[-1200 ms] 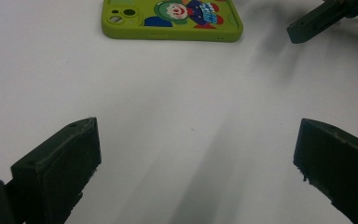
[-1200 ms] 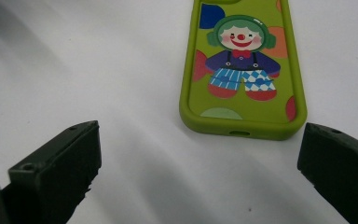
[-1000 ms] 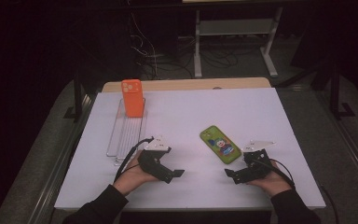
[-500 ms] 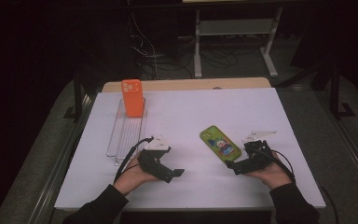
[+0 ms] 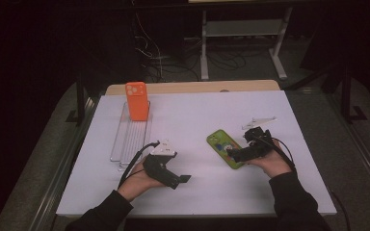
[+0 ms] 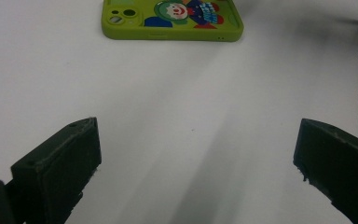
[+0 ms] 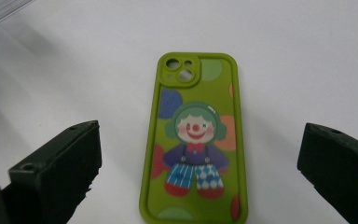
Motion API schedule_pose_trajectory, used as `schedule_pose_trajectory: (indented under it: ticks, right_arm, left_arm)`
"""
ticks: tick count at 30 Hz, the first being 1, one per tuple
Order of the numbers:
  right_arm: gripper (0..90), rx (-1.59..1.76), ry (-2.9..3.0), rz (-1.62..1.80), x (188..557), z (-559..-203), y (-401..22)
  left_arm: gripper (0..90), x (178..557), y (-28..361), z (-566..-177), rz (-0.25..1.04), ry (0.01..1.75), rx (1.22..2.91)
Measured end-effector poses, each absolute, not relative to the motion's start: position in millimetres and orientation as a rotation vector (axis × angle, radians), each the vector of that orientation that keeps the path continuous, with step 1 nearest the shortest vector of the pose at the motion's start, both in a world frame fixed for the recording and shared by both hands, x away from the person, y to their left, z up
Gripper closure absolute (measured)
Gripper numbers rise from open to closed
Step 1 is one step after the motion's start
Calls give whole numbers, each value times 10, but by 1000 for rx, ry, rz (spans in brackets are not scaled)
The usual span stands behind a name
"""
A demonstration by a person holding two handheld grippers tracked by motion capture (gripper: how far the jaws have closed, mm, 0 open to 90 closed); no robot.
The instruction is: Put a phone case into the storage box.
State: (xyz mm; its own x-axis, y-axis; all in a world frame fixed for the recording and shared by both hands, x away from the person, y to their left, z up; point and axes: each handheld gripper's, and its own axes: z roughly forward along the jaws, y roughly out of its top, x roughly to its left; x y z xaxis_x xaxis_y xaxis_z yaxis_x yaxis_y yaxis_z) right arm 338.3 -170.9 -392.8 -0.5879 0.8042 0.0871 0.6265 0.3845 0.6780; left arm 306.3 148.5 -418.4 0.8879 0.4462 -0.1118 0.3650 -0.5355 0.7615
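Note:
A green phone case (image 5: 224,147) with a clown picture lies flat on the white table, right of centre. My right gripper (image 5: 235,154) is at its near end, open, with the green phone case (image 7: 196,140) lying between the two spread jaws, untouched. My left gripper (image 5: 183,179) rests open near the table's front, left of the case; the green phone case (image 6: 170,18) lies well ahead of its jaws. An orange phone case (image 5: 137,101) stands upright at the far end of a clear slotted rack (image 5: 127,139).
The white table (image 5: 197,115) has bare room in the middle and at the back. A small grey plate (image 5: 259,121) lies just beyond my right hand. A black cable (image 5: 130,166) trails from the left gripper. Dark floor and a shelf frame lie past the table.
My right gripper has moved left and forward until its jaws stand either side of the green case's near end. The left gripper has stayed put.

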Motion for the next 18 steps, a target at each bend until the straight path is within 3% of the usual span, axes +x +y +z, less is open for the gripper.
schedule_pose_trajectory:
  ticks: [18]
  right_arm:
    - [0, 1326, 2437, 803, 3631, -4227, -1512]
  left_arm:
    - [2, 3052, 1480, -4193, 107, 604, 2183]
